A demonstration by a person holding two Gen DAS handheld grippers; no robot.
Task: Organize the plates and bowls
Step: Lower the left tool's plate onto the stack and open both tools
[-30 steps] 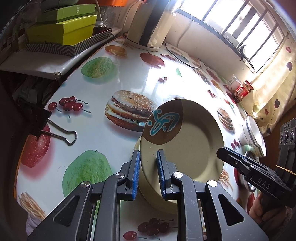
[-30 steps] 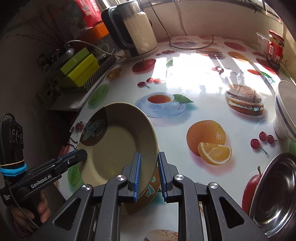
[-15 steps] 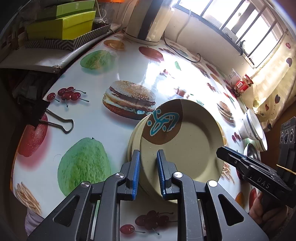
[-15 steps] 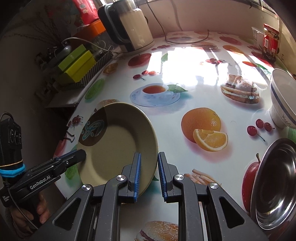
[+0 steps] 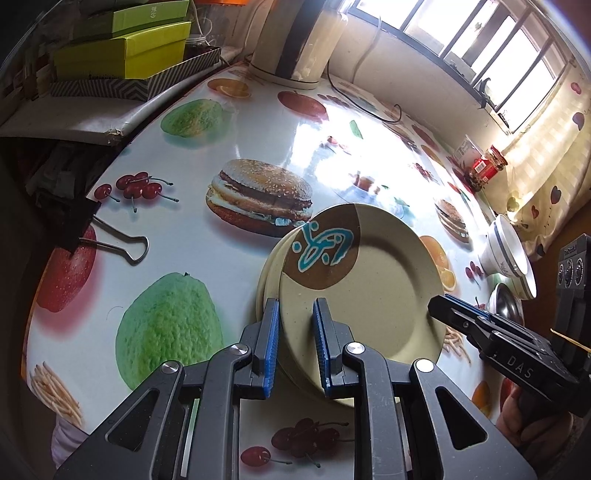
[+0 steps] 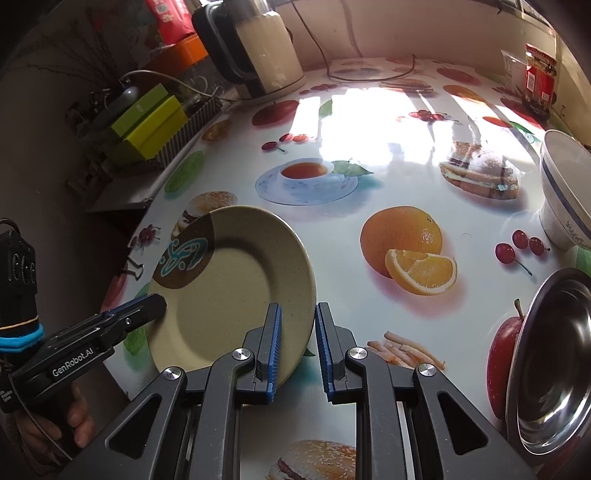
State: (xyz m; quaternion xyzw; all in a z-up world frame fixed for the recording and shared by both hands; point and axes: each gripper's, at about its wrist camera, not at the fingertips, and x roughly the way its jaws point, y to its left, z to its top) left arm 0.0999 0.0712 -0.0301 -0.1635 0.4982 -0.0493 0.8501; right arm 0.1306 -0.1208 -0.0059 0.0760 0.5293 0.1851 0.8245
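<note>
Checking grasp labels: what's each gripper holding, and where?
Both hold the beige plate by its rim: left gripper at the near edge, right gripper at the opposite edge.

A beige plate [image 5: 373, 291] is clamped by its near rim between the blue pads of the left gripper [image 5: 294, 347], tilted above a second plate [image 5: 266, 273] on the printed table [image 5: 192, 243].

- "DAS" stands in pale letters on the side of the right gripper [image 5: 463, 319], seen from the left wrist camera.
- "GenRobot.AI" stands in white letters along the side of the left gripper [image 6: 146, 308], seen from the right wrist camera.
- The green box [image 5: 147, 14] carries small pale characters on its side, too small to read.
- The red jar [image 6: 539, 79] bears a label whose print is unreadable.
</note>
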